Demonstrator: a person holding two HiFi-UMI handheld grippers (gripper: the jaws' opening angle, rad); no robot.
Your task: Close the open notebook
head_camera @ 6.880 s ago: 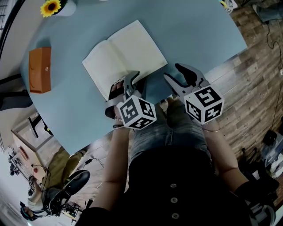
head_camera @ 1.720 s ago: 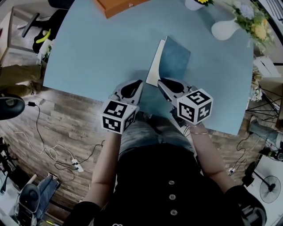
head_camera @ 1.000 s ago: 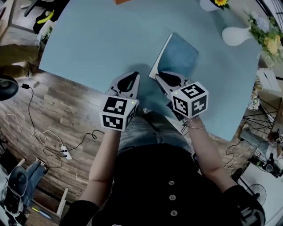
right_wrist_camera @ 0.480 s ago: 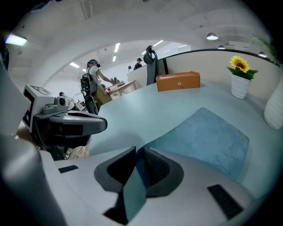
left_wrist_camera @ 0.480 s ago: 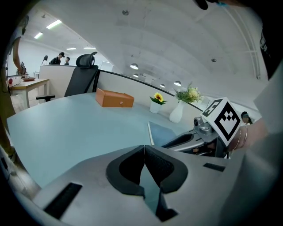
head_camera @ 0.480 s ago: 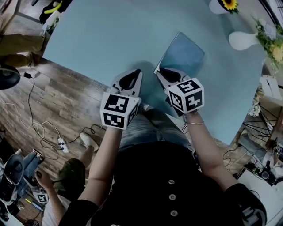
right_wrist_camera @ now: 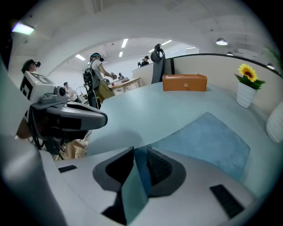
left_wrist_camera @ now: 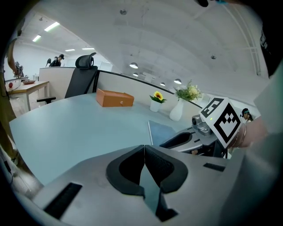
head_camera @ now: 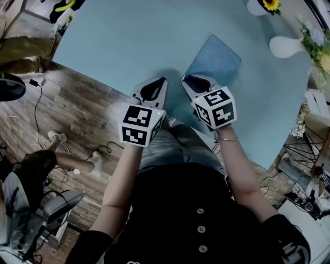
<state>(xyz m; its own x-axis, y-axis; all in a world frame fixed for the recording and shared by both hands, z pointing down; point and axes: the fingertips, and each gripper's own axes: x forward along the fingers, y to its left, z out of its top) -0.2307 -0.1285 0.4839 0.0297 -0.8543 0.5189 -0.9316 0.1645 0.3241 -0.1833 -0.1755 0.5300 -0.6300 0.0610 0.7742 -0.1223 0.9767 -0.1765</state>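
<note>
The notebook lies flat and closed on the light-blue table, blue cover up. It also shows in the left gripper view and the right gripper view. My right gripper sits at the notebook's near-left corner. Its jaws stand a narrow gap apart, with only blue surface showing through and nothing held. My left gripper hovers just left of it over bare table, pads pressed together and empty.
An orange box lies at the far side of the table. A small sunflower pot and a white vase with flowers stand beyond the notebook. The table's near edge runs just under both grippers. A person is on the floor to the left.
The notebook was open with pale pages up; its cover then swung down beside the right gripper and now lies flat. Both grippers stay at the near edge.
</note>
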